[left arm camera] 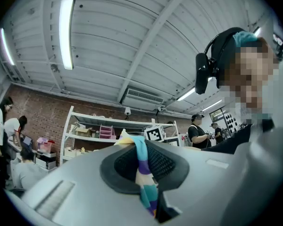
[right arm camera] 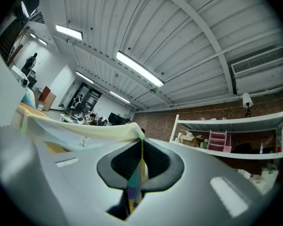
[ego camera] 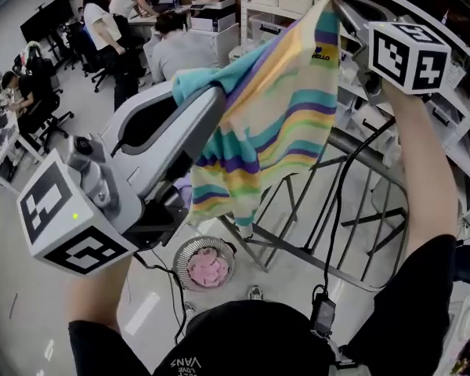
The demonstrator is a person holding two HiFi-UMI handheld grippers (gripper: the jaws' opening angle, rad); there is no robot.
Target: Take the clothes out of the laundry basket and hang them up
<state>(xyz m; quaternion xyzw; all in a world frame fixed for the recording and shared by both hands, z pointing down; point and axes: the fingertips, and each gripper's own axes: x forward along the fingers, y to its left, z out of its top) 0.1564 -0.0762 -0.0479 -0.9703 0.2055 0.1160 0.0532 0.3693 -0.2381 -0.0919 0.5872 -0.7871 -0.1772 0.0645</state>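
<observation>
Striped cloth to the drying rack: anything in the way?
Nothing visible. The left gripper and right gripper are shut on the striped cloth, holding it spread over the drying rack, whose visible bars carry nothing.

- A garment [ego camera: 282, 124], striped teal, yellow and purple, is held up spread by two upper corners.
- A round basket [ego camera: 179, 266] is seen on the floor below, with pink cloth [ego camera: 207, 266] inside.
</observation>
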